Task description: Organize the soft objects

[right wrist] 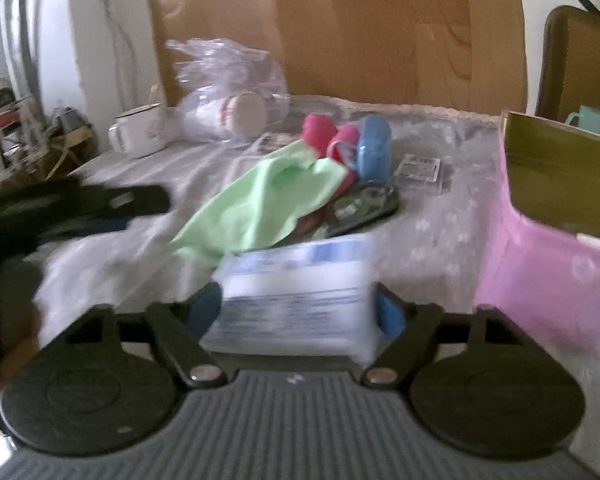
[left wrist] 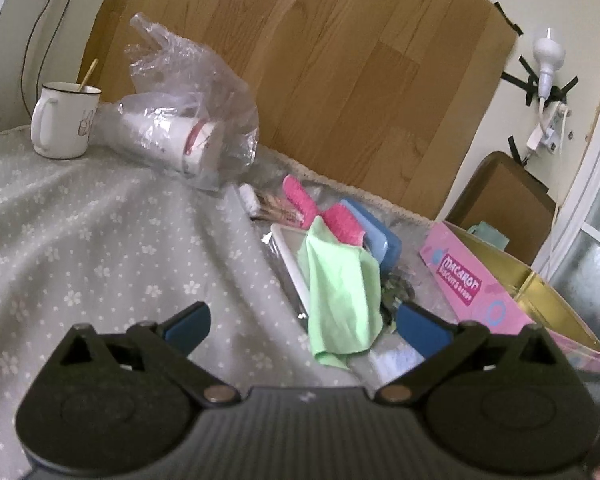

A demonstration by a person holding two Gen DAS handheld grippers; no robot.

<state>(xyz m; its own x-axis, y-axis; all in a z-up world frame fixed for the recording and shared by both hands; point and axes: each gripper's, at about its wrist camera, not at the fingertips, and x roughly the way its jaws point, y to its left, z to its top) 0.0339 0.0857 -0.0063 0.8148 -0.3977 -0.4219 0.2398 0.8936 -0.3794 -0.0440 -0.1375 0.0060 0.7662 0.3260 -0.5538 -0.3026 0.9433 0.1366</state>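
Note:
A light green cloth [left wrist: 342,284] lies draped over a pile of items on the grey flowered tablecloth [left wrist: 100,240]; it also shows in the right wrist view [right wrist: 260,204]. My left gripper [left wrist: 300,324] is open and empty, just short of the cloth's near edge. My right gripper [right wrist: 300,304] is shut on a white and blue tissue pack [right wrist: 296,296], held low over the table in front of the cloth. The left gripper's dark body [right wrist: 80,204] shows at the left of the right wrist view.
A pink macaron tin [left wrist: 500,292] with a gold inside stands open at the right. Pink brushes [left wrist: 320,208], a blue case [left wrist: 380,240] and a white tray [left wrist: 292,256] lie under the cloth. A bagged paper cup [left wrist: 188,140] and a white mug [left wrist: 62,120] sit at the back left.

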